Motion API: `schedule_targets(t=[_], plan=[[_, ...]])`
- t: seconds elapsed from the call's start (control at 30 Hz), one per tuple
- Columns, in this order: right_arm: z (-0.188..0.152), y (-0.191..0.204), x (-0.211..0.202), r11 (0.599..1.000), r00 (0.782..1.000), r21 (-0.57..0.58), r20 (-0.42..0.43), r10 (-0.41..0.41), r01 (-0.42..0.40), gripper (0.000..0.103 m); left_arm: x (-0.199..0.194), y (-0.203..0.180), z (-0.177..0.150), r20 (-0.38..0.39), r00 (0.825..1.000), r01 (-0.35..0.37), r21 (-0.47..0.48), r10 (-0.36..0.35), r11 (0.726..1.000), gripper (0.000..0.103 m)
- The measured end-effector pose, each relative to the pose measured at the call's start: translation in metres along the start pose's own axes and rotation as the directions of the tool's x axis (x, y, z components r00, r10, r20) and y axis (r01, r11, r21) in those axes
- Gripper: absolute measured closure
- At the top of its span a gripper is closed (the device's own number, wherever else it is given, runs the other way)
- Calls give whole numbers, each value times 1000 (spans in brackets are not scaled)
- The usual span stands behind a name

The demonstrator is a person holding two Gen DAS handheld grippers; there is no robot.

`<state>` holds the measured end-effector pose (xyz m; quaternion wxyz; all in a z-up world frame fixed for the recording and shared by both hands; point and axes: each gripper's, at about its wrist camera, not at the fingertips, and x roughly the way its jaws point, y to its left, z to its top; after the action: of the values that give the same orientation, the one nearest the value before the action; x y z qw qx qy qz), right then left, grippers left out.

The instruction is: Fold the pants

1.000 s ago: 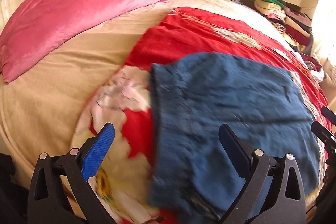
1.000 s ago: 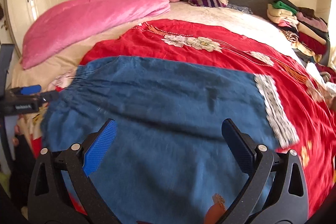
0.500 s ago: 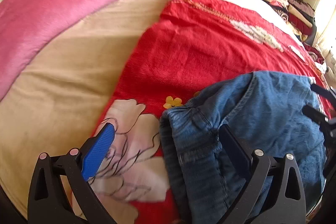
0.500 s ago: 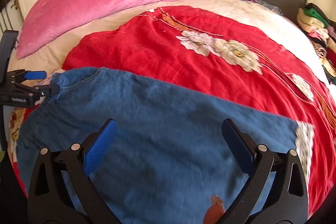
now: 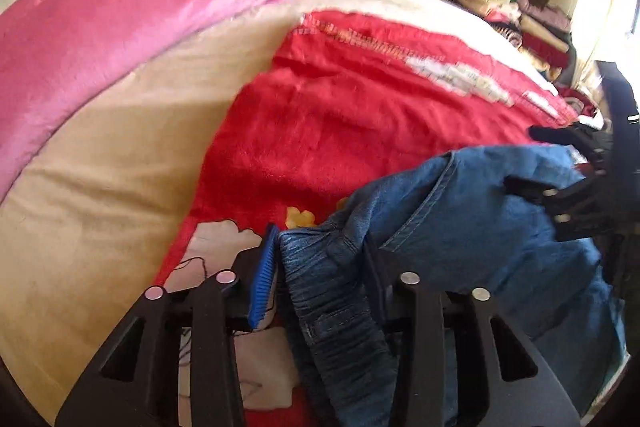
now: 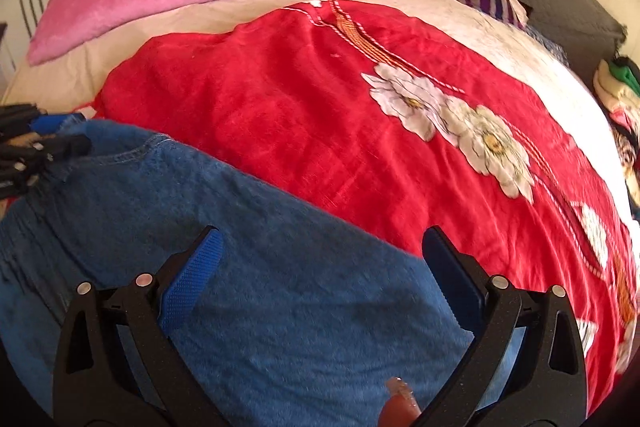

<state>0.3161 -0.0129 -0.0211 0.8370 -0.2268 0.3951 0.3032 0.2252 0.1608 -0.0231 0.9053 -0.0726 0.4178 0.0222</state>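
Change: since a second ago the left gripper (image 5: 320,267) has dropped onto the waistband, and its wide-spread jaws are now closing round it.
Pink plush quilt (image 5: 120,27): far left of the bed, folded in a long roll.
Beige bedsheet (image 5: 100,167): bare between quilt and blanket.
Red flowered blanket (image 6: 300,107): spread across the bed's middle.
Blue denim pants (image 6: 280,287): near edge, on the blanket; gathered waistband bunched at the left, between the left gripper's pads.
Right gripper (image 6: 320,259): jaws spread wide above the flat pant leg, gripping nothing.
Folded clothes stack (image 5: 512,11): far right.
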Motion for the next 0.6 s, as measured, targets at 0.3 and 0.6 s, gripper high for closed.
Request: schedule_targets(t=[0.3,0.6], plan=[[1,17,4,990,995,-97,14,101,-100,66,-50,-17,-15,86,993,80,66,-86,995,71],[-32,28,-72,980,965,-47,172,199,-194,99,-63,-8,-23,116,992,42,66,-50,997,70]])
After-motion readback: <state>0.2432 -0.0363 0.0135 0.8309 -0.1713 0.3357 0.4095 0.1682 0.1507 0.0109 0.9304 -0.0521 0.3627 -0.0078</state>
